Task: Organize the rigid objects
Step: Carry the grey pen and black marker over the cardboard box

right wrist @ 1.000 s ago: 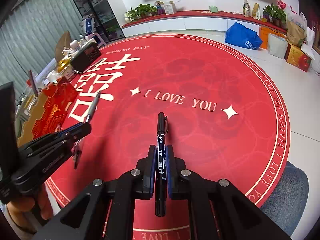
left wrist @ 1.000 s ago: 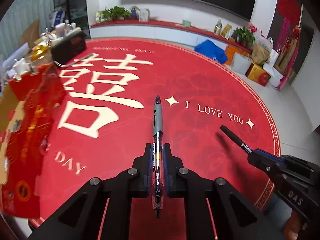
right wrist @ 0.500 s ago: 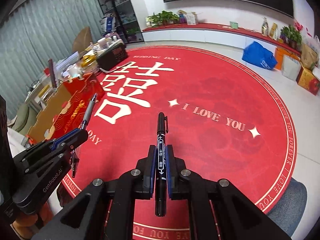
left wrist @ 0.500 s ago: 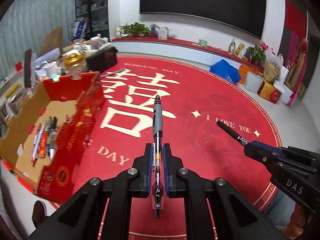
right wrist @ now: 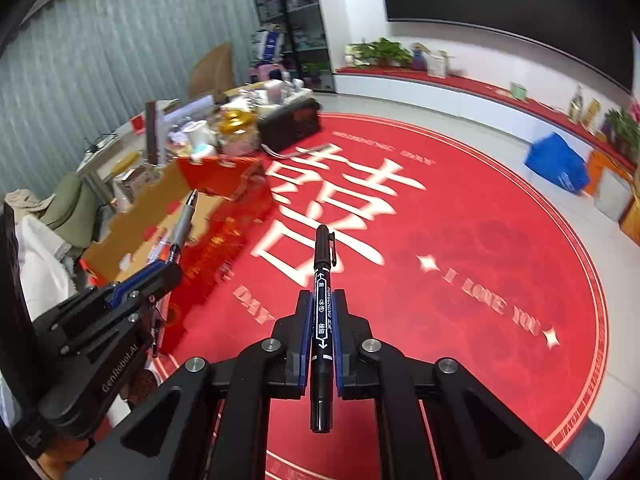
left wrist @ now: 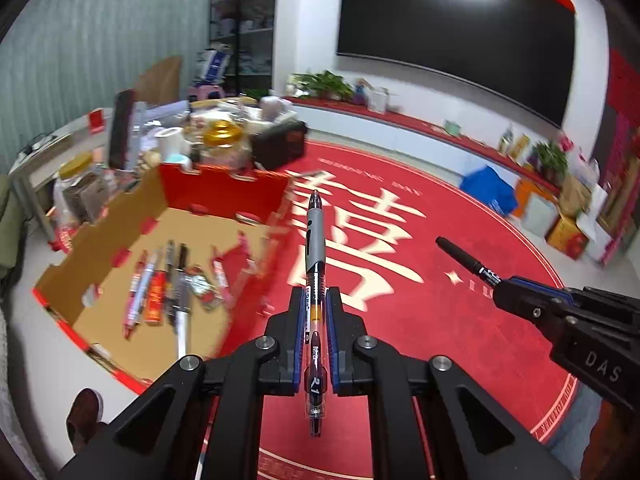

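Layout around the open box

The box sat on the floor at the rug's left edge, several pens lying inside it; behind the box stood a cluttered desk, and a shoe lay before it.

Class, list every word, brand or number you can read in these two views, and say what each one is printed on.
"R1": barrel of the gel pen clamped in the left gripper.
"DAS": body of the right gripper.
"GenRobot.AI": side of the left gripper.
"I LOVE YOU" and "DAY": round red carpet.
Too small or blurred: the label on the black marker in the right gripper, the carpet's rim lettering, and the print on the pens in the cardboard box.
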Tool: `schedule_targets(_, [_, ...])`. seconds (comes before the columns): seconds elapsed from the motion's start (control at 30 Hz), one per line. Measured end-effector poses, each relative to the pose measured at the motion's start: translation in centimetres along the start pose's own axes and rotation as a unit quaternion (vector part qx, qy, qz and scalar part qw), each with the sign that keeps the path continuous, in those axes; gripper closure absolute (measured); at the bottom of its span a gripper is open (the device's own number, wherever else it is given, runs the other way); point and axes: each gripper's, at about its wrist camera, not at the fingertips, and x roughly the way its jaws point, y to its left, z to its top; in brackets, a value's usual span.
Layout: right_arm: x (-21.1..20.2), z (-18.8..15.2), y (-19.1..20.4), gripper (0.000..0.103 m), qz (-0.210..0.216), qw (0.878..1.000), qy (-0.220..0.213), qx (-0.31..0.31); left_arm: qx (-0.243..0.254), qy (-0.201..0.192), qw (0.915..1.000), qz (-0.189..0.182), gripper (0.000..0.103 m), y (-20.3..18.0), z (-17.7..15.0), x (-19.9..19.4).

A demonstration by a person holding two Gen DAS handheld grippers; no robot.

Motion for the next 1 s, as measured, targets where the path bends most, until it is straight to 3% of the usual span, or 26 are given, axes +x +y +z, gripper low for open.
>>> schedule_targets(0.23, [1.9,3.3,6.1,0.093,0.039,0.998,-0.01,-0.056,-0.044,-0.013,0.9972,0.059,0.093,6.0,1.4,-0.7])
schedule_targets(0.5, [6.3,5.8,12.6,0.093,0.086,0.991,0.002,-0.106,-0.083,0.004,0.9872,0.136,0.093,13.1,1.9,0.7])
schedule_targets(1.0, [11.2,6.8,15.3,0.093,0.092,0.987,0.037,-0.123,-0.094,0.037,0.9826,0.155,0.093,15.6,1.9,4.1])
